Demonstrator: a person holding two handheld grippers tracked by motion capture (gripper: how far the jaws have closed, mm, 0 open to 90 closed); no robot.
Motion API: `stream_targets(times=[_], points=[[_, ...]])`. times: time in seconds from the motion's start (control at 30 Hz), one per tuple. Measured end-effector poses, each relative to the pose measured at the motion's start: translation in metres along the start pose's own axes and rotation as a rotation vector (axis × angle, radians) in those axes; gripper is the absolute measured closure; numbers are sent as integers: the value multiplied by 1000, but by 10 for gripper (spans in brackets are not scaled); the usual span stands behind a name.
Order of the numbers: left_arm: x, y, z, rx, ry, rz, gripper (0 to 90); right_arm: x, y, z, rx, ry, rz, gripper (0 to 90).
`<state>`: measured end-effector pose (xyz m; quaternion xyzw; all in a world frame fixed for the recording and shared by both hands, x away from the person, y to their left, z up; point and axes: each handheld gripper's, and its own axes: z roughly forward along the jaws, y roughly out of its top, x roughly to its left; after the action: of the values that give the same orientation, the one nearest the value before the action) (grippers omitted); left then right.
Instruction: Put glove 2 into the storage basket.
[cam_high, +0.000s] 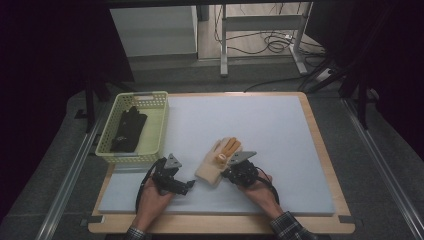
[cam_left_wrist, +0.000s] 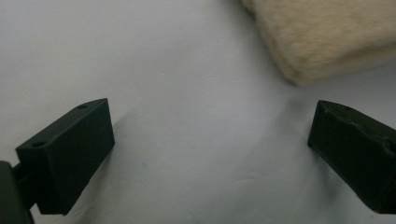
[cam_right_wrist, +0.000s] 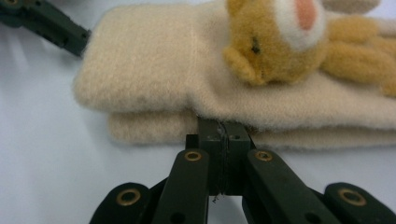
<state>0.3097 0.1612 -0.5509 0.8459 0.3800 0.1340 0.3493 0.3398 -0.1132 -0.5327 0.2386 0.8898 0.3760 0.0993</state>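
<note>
Basket (cam_high: 159, 131), left of centre in the high view: pale yellow, holds one black glove (cam_high: 128, 130); this item I judge already stowed. Left gripper (cam_high: 189, 185), lower centre-left: jaws spread wide and empty, resting on the white mat (cam_high: 280, 130), the cream cuff just beyond its tip in the left gripper view. Cream glove (cam_high: 218, 161), centre of the high view: lies flat on the mat, orange fingers and a bear face on top, well apart from the basket; moving it there seems to remain. Right gripper (cam_right_wrist: 223, 133), lower centre-right: jaws clenched together, tips pushed against the fold where two cream layers (cam_right_wrist: 154, 70) meet; whether fabric is pinched between them cannot be told. The black glove's far side is hidden by the basket wall; the person's forearms are cut off at the bottom edge.
</note>
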Motion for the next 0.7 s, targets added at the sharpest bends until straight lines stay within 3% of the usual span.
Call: stream_targets(times=[0.2, 0.37, 0.6, 0.7], points=[[0, 0, 0, 1, 0, -1, 5, 3, 4, 7, -13, -11, -11, 880], [0, 0, 0, -1, -1, -4, 4, 3, 2, 0, -2, 3, -13, 827], [0, 0, 0, -1, 0, -5, 4, -5, 0, -24, -23, -55, -15, 618], [0, 0, 0, -1, -1, -5, 4, -11, -4, -34, -38, -58, -6, 518]])
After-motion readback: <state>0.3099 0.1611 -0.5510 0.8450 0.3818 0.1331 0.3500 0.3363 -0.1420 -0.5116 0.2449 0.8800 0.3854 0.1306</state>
